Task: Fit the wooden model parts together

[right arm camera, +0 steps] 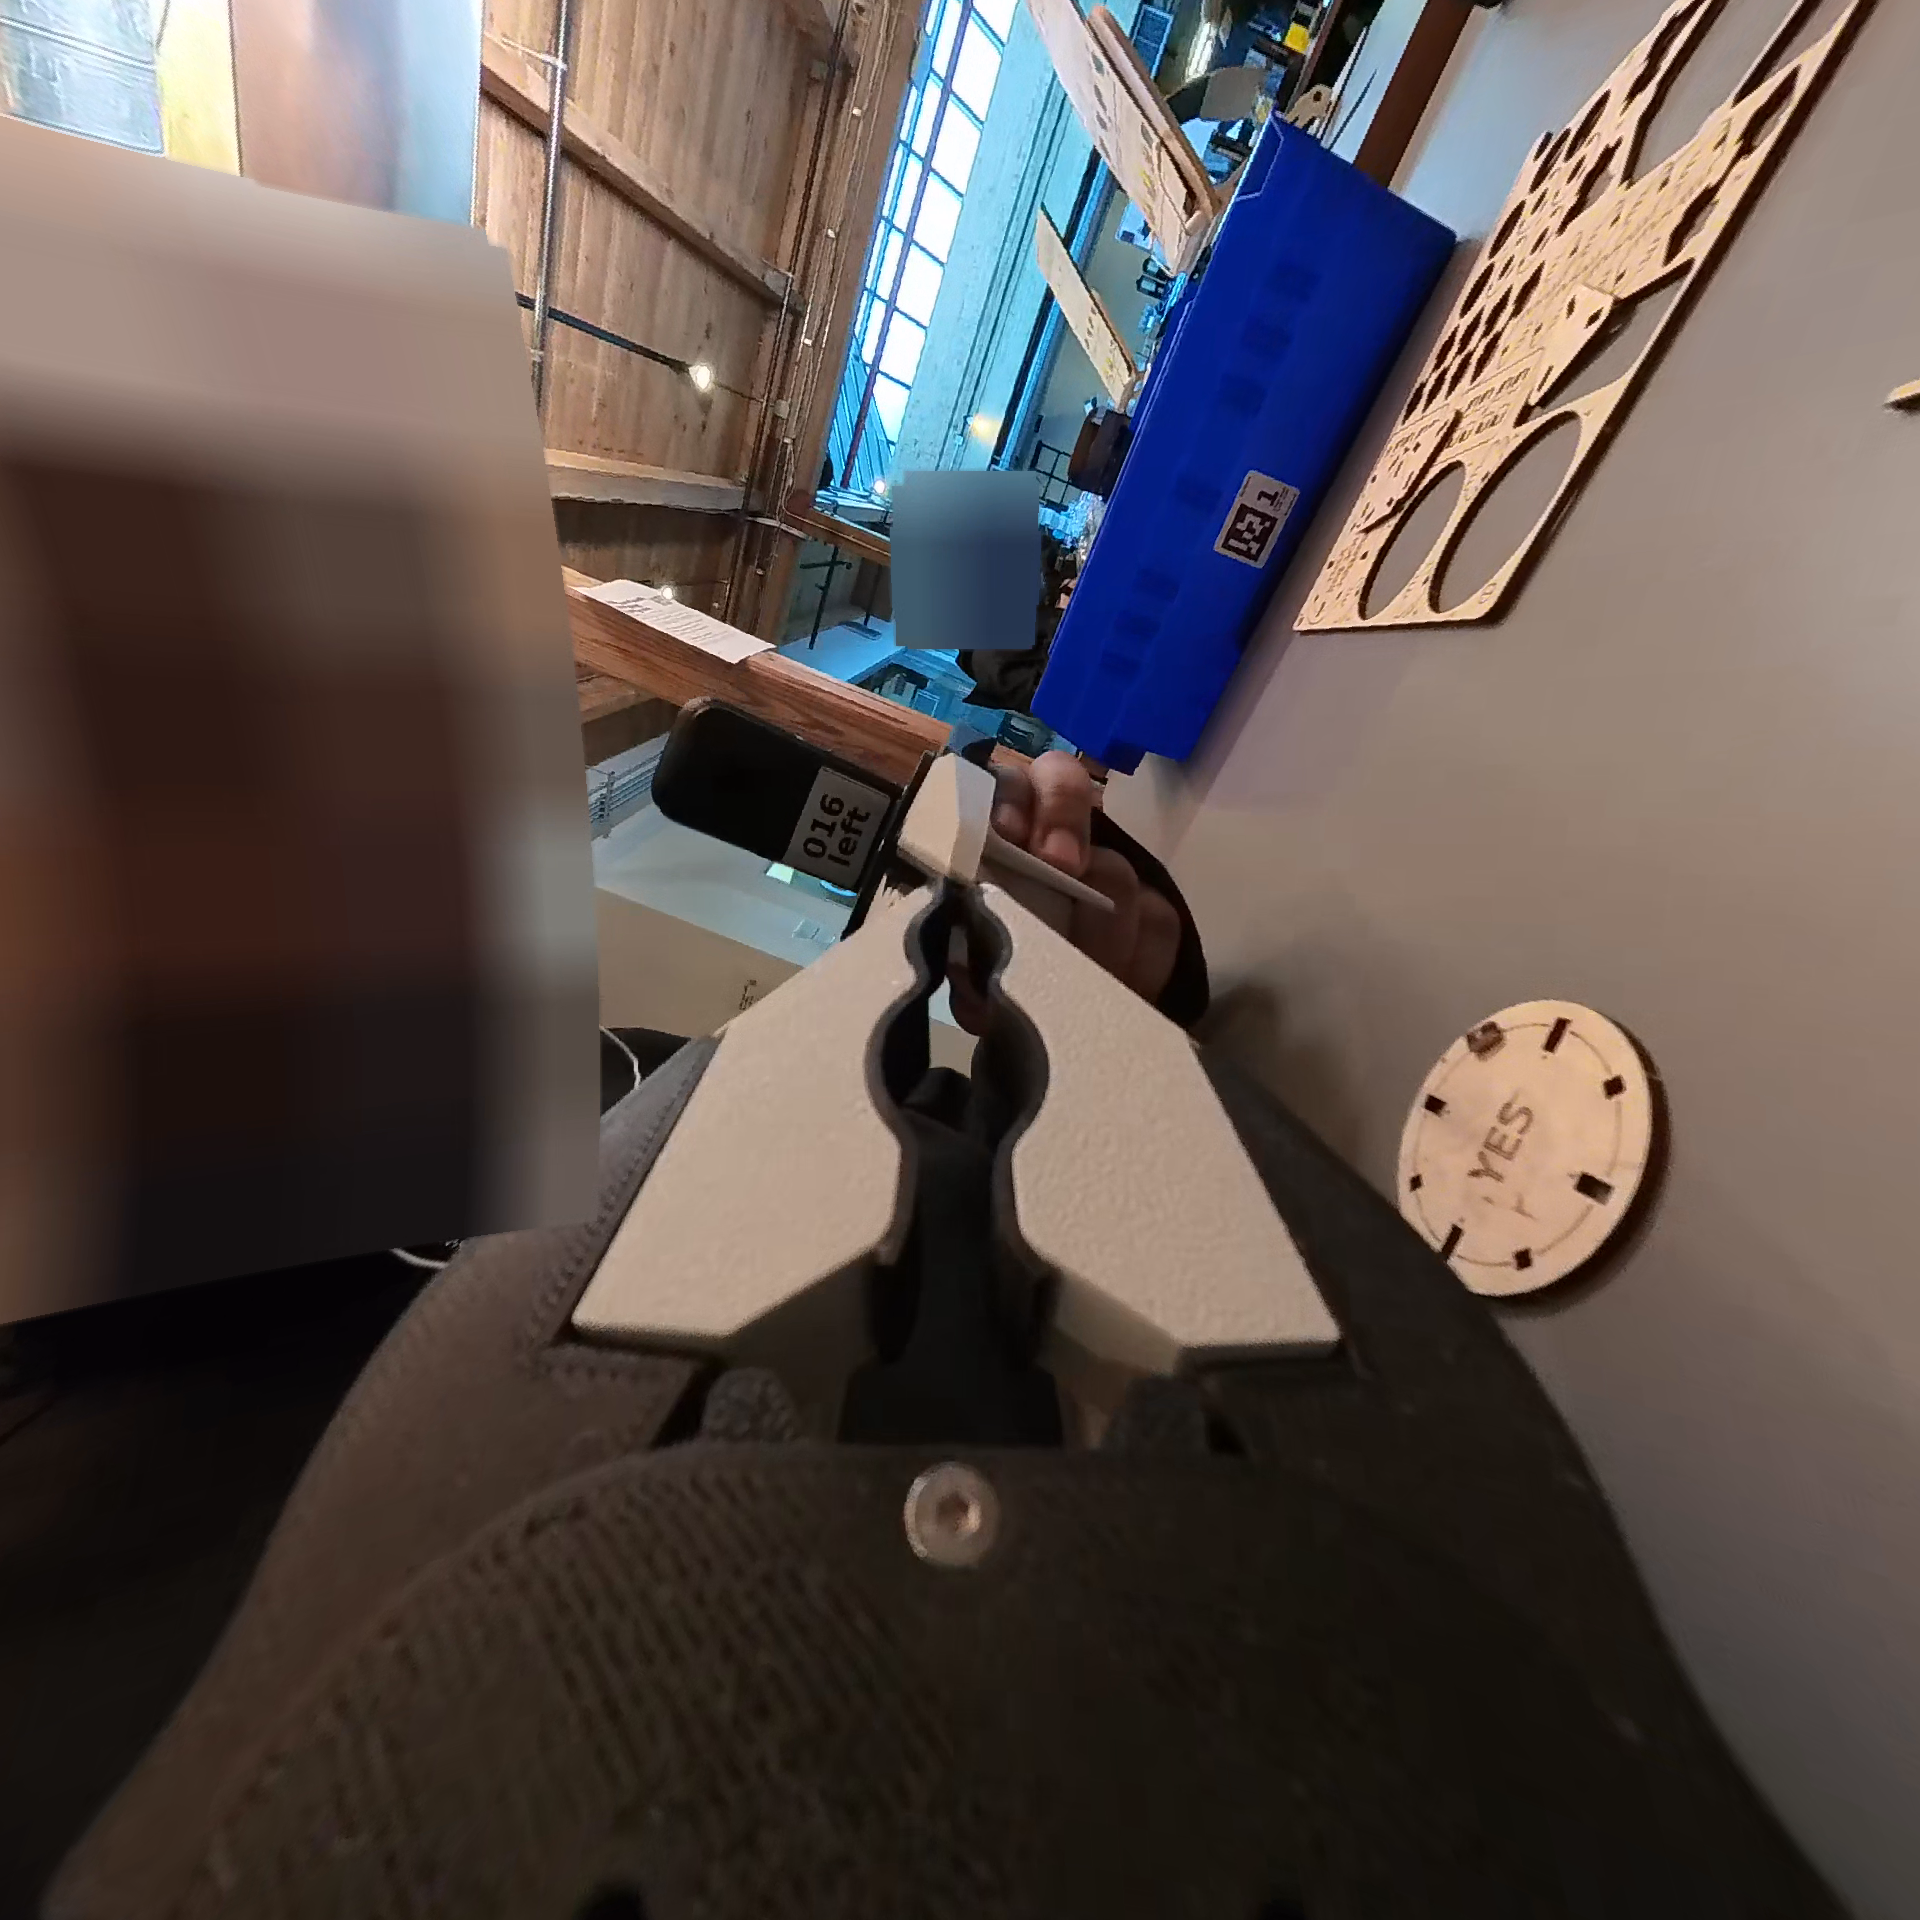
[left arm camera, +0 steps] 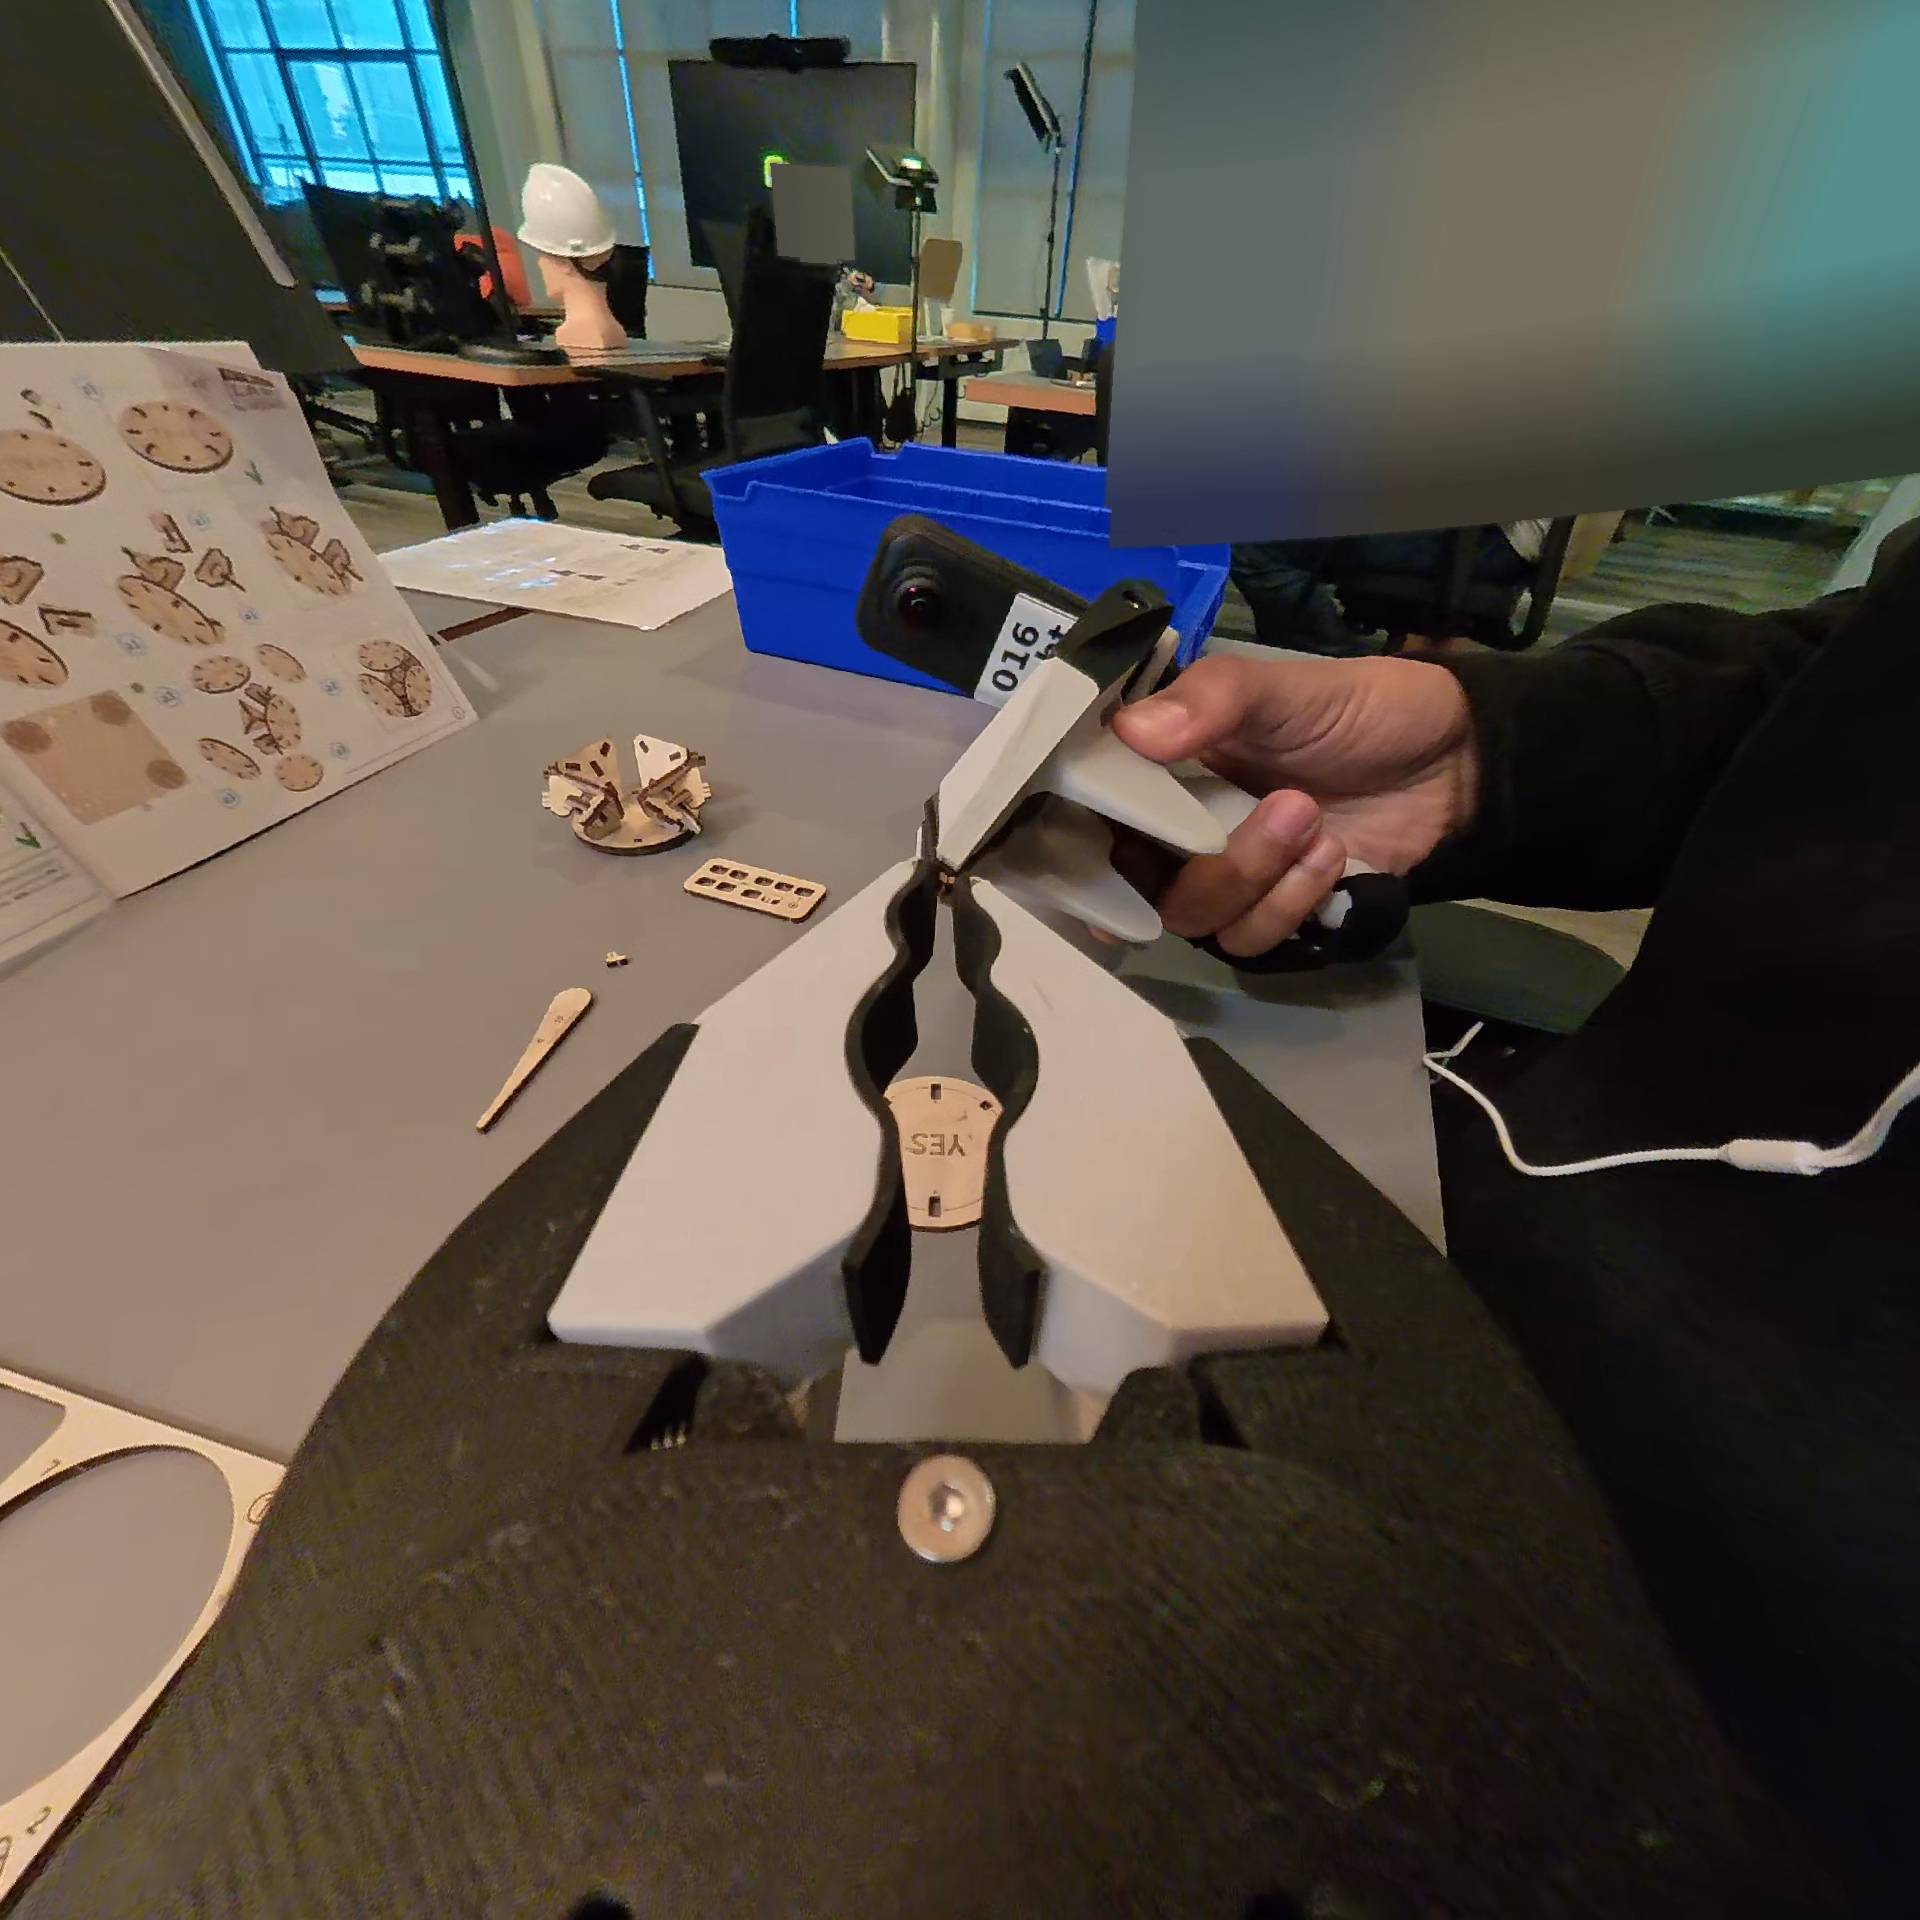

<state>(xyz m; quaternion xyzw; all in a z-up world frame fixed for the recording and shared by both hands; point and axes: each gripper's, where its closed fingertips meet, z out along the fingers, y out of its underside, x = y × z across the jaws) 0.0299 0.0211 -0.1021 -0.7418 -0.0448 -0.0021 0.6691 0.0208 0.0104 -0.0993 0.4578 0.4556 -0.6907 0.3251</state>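
Overall, noted a grey table top (left arm camera: pixel 312 1039) carrying a blue plastic bin (left arm camera: pixel 831 561) at the far edge, with a square-code sticker on its wall. Found beside it a propped printed instruction sheet (left arm camera: pixel 156 582) and, lying flat, a pale plywood sheet with many cut-out holes (right arm camera: pixel 1558 312). Observed the left gripper (left arm camera: pixel 940 888) and the right gripper (right arm camera: pixel 951 914) raised above the table and meeting tip to tip, both clenched. Recorded a white label on the black camera body of each; wording not reproduced. Seen on the table under the left fingers: a round pale wooden disc with edge slots (right arm camera: pixel 1527 1143), engraved with a short word. Logged farther off a half-built wooden assembly on a round base (left arm camera: pixel 627 800), a small slotted rectangular wooden plate (left arm camera: pixel 755 889), a tapered wooden stick with printed marks (left arm camera: pixel 535 1055) and a loose wooden crumb (left arm camera: pixel 617 958). Located a tiny tan wooden piece (left arm camera: pixel 944 881) exactly where the tips meet, seemingly pinched at the right gripper's tip; contact with the left pads not discernible. Judged very light, stiff, thin, prone to snapping or flicking away; best taken across its flat faces, squarely, with modest pressure.
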